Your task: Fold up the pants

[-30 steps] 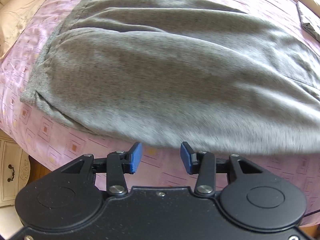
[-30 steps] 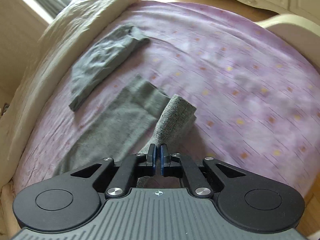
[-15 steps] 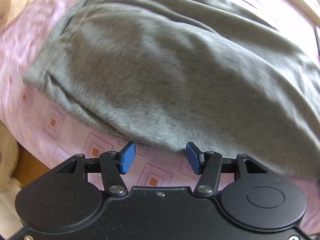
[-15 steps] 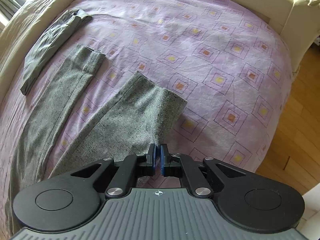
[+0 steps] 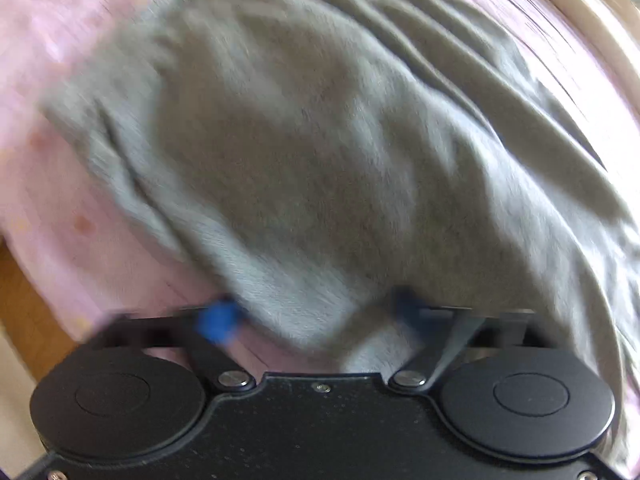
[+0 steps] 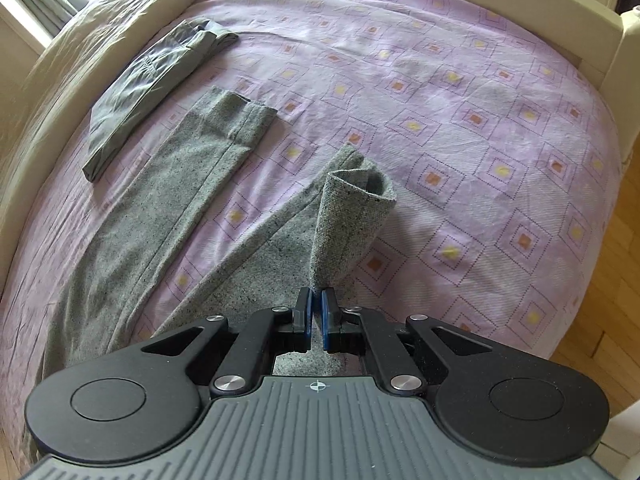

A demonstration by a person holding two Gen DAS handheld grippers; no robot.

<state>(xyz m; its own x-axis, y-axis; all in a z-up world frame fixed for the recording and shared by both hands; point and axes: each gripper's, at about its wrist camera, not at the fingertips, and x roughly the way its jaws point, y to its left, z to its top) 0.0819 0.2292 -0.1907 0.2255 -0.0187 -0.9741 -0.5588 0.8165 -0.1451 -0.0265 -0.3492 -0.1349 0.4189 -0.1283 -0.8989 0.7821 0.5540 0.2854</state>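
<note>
Grey knit pants lie spread on a pink patterned bed. In the blurred left wrist view the waist part of the pants (image 5: 320,152) fills the frame, and my left gripper (image 5: 312,312) is open with the near edge of the cloth between its blue fingertips. In the right wrist view my right gripper (image 6: 316,304) is shut on the hem of the near pant leg (image 6: 348,216), lifted and curled above the bed. The other pant leg (image 6: 208,148) lies flat to the left.
A folded dark grey garment (image 6: 160,80) lies at the far left of the bed sheet (image 6: 480,120). A beige duvet (image 6: 60,80) runs along the left side. A cream footboard (image 6: 560,12) stands at the far right, wooden floor (image 6: 608,280) beyond the bed edge.
My left gripper has moved forward onto the pants edge, so cloth now lies between its fingers. My right gripper has lifted the leg hem, which now curls upright.
</note>
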